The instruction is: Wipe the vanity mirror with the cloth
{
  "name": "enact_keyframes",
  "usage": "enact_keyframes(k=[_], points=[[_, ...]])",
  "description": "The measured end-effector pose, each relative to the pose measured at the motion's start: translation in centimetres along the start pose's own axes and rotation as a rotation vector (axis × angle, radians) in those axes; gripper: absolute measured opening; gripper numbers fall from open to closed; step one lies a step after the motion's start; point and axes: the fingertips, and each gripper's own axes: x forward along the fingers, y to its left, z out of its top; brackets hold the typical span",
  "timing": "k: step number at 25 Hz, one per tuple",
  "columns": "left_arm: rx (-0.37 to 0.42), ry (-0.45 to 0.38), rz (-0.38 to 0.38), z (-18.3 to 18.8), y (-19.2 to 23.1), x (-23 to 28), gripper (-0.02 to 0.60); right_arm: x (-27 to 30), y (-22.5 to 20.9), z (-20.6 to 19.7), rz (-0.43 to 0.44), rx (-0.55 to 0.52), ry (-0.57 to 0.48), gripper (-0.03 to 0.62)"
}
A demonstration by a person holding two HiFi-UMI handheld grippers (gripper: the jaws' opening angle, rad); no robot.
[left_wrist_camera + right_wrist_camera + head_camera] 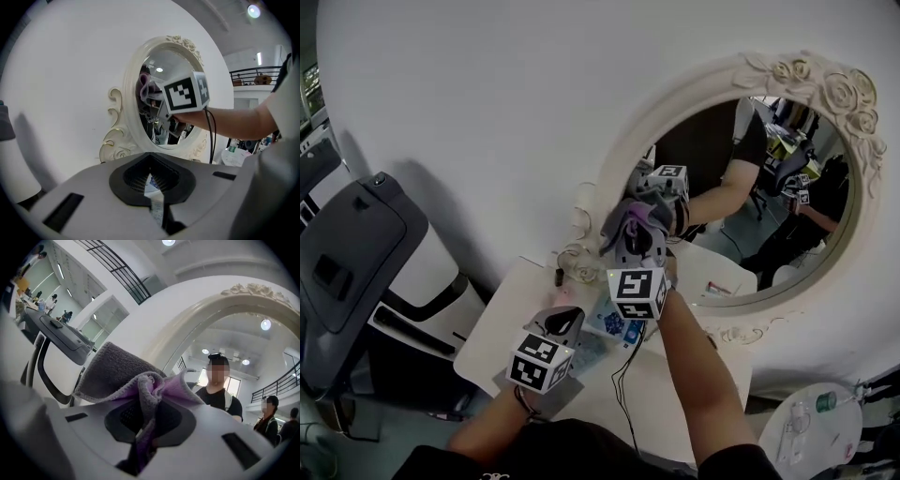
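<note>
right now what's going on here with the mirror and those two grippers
A person holds a gripper in each hand. The right gripper is shut on a grey and purple cloth, raised to the lower left edge of the oval vanity mirror, at or very near the glass. The left gripper hangs lower over the small white table, its jaws close together with nothing in them.
</note>
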Motion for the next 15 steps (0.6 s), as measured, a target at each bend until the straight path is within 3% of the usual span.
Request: enact_keyframes(k=[5, 10, 13, 15], points=[[-0.004, -0.014, 0.013, 0.3, 0.3, -0.9, 0.0, -0.9, 2.8, -6.6, 0.041, 0.038, 0.136, 0.044], [0.021, -0.025, -0.014, 0.8, -1.3, -1.0, 0.0, -3.8, 3.8, -15.6, 0.057, 0.099, 0.419, 0.043], [0.036, -0.028, -0.031, 1.0, -2.4, -0.9, 0.0, -6.8, 3.2, -20.5, 0.05, 0.247, 0.605, 0.044], [0.042, -0.026, -0.044, 0.9, -3.0, -0.7, 0.0, -9.8, 2.0, -21.3, -0.007, 0.411, 0.593, 0.044]])
